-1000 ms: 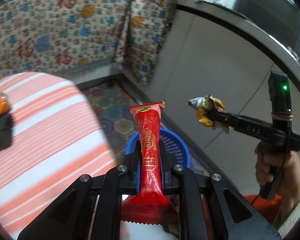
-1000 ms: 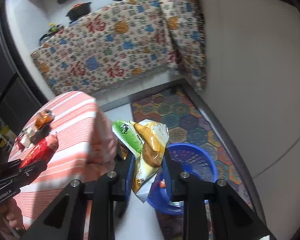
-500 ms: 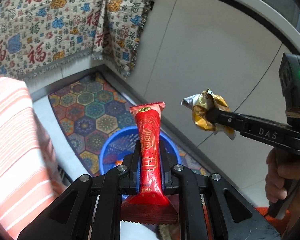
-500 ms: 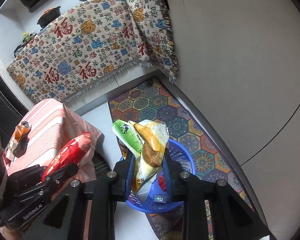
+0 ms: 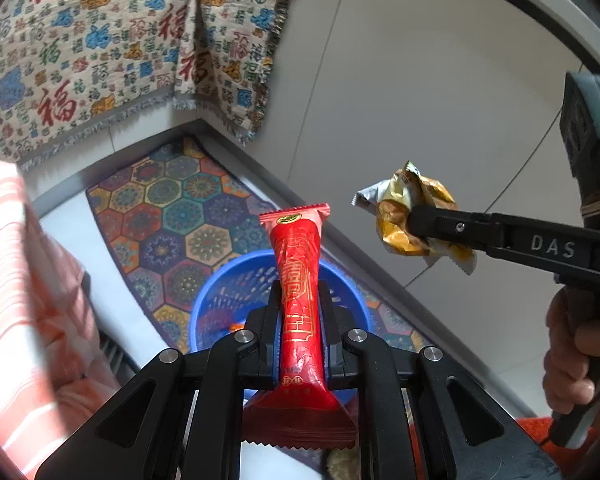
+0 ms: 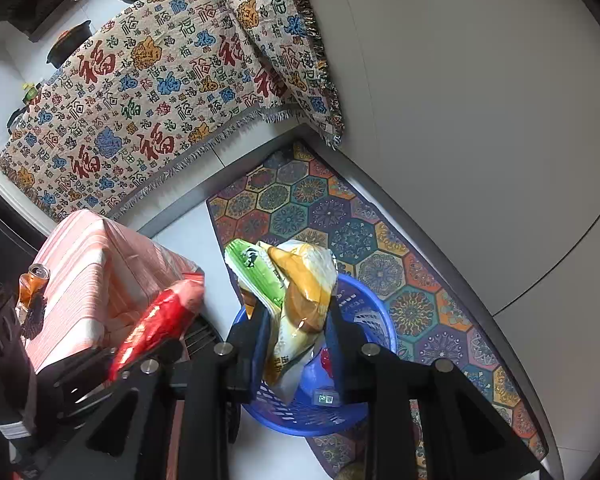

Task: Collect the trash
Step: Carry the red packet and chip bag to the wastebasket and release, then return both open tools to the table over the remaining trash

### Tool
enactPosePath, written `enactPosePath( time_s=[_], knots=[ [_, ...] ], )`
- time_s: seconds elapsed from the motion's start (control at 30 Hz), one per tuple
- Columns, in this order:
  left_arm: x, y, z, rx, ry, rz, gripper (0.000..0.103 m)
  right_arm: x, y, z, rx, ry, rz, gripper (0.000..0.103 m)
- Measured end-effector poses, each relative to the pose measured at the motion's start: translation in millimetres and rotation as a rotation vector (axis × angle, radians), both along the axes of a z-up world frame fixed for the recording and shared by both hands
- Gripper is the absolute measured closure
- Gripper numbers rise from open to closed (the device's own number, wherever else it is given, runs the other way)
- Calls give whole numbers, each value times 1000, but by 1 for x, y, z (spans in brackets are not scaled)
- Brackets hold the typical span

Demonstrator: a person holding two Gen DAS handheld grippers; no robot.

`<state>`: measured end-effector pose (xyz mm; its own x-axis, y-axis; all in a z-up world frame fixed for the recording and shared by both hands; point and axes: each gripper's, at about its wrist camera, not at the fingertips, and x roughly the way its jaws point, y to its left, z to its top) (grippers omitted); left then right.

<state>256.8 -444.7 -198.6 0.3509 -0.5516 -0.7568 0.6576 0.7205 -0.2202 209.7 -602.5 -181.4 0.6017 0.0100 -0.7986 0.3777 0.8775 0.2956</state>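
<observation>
My left gripper [image 5: 299,300] is shut on a long red snack wrapper [image 5: 298,280] that sticks up between its fingers. Below it on the floor stands a blue plastic basket [image 5: 220,280]. My right gripper [image 6: 294,312] is shut on a crumpled yellow, green and white wrapper [image 6: 300,280], right over the same basket [image 6: 376,320], which holds a few bits of trash. In the left wrist view the right gripper [image 5: 410,222] reaches in from the right with the yellow wrapper [image 5: 400,216]. The right wrist view shows the left gripper [image 6: 156,320] at lower left with the red wrapper [image 6: 160,320].
A table with a pink striped cloth [image 6: 96,276] stands left of the basket, with an orange can [image 6: 32,280] on it. A patterned rug [image 6: 340,220] lies under the basket beside a grey wall [image 6: 480,120]. A printed cloth [image 6: 140,100] hangs behind. A hand [image 5: 572,356] holds the right gripper.
Both grippers have swung away from the striped table and come down over the blue basket, each with its wrapper still held. The basket now looks larger and sits under both.
</observation>
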Motion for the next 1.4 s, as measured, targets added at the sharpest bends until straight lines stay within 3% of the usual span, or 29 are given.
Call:
enactPosePath(
  time_s=[0.1, 0.23, 0.43, 0.67, 0.83, 1.07, 1.13, 1.4],
  knots=[
    [2, -7, -7, 11, 1, -11, 83, 4, 0, -2, 1, 3, -3, 73],
    [8, -13, -15, 7, -4, -3, 36, 6, -5, -2, 10, -5, -29, 55],
    [8, 1, -2, -16, -28, 36, 24, 3, -3, 13, -44, -34, -45, 54],
    [-13, 56, 50, -32, -109, 90, 16, 2, 15, 48, -138, -135, -31, 48],
    [-33, 130, 76, 0, -141, 179, 9, 5, 51, 68, -245, -190, 36, 45],
    [-47, 248, 68, 93, -130, 369, 9, 16, 132, 78, -283, -238, 191, 44],
    [-48, 285, 61, 134, -122, 434, 9, 20, 161, 77, -286, -243, 241, 39],
    [-43, 404, 39, 237, -99, 638, 9, 38, 318, 48, -243, -199, 587, 38]
  ],
)
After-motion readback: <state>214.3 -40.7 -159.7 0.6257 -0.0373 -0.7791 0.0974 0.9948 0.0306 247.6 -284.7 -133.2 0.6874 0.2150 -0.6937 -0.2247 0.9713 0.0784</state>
